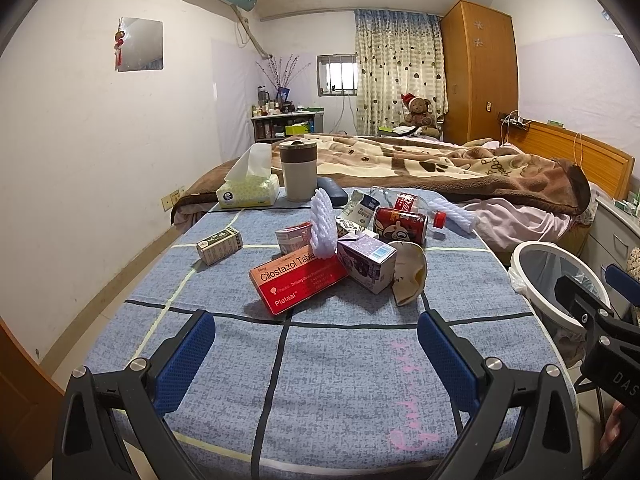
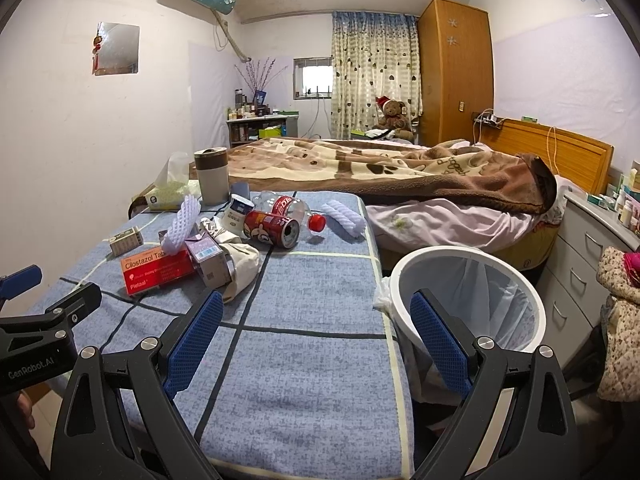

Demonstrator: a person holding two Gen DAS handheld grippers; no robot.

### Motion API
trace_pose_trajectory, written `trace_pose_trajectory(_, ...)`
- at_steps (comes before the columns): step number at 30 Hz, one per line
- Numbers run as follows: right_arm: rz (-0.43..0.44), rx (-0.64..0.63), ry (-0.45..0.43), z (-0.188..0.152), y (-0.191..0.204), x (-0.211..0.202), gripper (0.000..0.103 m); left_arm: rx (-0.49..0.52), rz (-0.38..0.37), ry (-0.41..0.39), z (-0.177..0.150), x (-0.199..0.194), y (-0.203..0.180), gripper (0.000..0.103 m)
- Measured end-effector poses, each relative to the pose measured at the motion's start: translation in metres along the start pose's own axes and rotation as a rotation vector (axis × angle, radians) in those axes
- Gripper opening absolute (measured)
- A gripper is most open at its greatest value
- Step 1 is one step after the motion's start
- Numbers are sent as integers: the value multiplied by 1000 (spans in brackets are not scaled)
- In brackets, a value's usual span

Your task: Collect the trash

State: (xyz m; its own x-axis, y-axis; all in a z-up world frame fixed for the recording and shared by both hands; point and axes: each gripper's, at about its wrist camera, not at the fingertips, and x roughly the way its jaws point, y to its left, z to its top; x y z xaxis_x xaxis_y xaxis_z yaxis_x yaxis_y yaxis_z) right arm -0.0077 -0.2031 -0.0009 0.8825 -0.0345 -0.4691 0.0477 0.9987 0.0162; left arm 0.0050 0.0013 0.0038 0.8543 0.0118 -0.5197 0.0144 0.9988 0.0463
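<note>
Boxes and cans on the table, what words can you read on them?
"Cilostazol Table", cut off, and "Pletaal": red medicine box.
"GenRobot.AI": left gripper body, right wrist view.
"DAS", cut off: right gripper body, left wrist view.
Red can, bottle label, small boxes: too blurred.

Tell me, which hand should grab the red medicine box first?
Probably the left gripper: its open jaws face the Cilostazol box straight ahead. The right gripper sits nearer the trash bin.
</note>
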Motion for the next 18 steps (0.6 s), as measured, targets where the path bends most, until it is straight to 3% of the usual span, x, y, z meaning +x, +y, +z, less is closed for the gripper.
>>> trace_pose_trajectory(18, -2, -5, -2, 1, -1, -2, 97, -6, -2, 3, -1, -2, 3, 103)
